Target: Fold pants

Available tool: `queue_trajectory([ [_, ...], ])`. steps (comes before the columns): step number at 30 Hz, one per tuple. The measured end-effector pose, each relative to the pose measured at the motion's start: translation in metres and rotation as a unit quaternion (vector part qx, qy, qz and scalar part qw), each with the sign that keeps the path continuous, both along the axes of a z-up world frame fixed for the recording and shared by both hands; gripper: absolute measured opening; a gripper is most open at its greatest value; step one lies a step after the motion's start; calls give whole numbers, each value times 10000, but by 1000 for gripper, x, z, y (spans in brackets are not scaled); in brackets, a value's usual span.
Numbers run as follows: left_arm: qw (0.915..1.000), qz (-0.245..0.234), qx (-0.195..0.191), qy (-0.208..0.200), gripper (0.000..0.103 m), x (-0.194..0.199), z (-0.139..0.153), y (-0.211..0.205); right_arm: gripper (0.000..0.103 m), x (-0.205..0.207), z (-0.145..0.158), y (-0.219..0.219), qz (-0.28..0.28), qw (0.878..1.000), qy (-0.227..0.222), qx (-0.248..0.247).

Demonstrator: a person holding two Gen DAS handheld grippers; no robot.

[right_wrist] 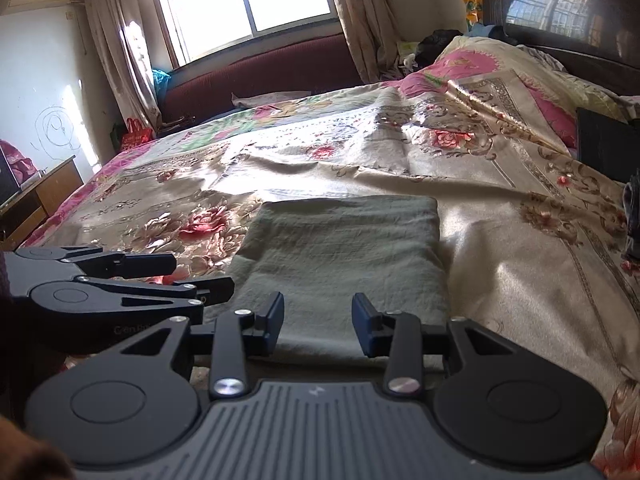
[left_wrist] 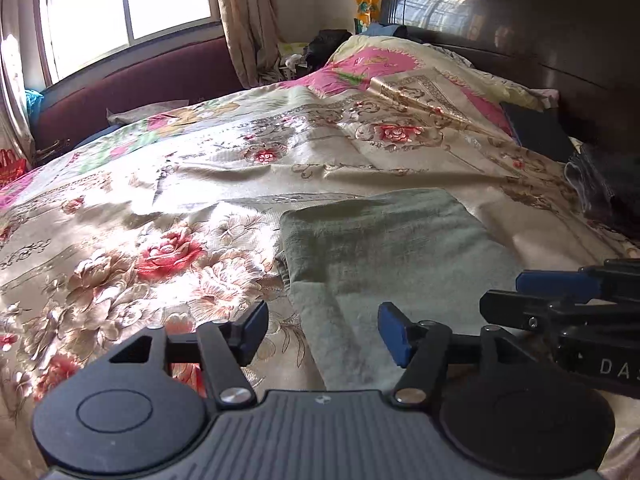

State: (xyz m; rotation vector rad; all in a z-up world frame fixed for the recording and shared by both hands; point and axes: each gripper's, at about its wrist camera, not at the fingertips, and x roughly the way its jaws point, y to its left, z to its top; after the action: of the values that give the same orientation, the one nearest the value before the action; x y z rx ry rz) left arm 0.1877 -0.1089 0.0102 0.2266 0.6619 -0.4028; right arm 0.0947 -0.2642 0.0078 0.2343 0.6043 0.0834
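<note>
Grey-green pants [left_wrist: 384,248] lie folded into a flat rectangle on the floral bedspread [left_wrist: 160,208]; they also show in the right wrist view [right_wrist: 340,252]. My left gripper [left_wrist: 323,330] is open and empty, just above the near left edge of the pants. My right gripper [right_wrist: 318,326] is open and empty over the near edge of the pants. The right gripper shows at the right of the left wrist view [left_wrist: 560,296], and the left gripper shows at the left of the right wrist view [right_wrist: 192,276].
A dark headboard [left_wrist: 520,20] stands at the far right. A dark flat object [left_wrist: 536,128] and dark clothing [left_wrist: 608,188] lie at the bed's right side. A maroon bench [left_wrist: 132,84] runs under the window. A wooden cabinet [right_wrist: 36,196] stands at the left.
</note>
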Motion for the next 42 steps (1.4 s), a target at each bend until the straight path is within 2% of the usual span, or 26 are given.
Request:
queue_trajectory([
  [10,9992,214,-61,-318,94,-63,23,11,40,-57,24,18,-108,9997,-135,168],
  [15,9990,267,-167,-315,96,-82,29,19,40,-77,29,23,-103,9995,-190,208],
  [21,9981,362,-20,-491,97,-105,34,22,40,-98,30,28,-133,9991,-211,350],
  [26,9976,347,-66,-603,97,-120,37,26,40,-111,34,31,-120,9991,-263,303],
  [42,9988,411,56,-256,97,-149,13,25,40,-140,11,34,-199,9991,93,353],
])
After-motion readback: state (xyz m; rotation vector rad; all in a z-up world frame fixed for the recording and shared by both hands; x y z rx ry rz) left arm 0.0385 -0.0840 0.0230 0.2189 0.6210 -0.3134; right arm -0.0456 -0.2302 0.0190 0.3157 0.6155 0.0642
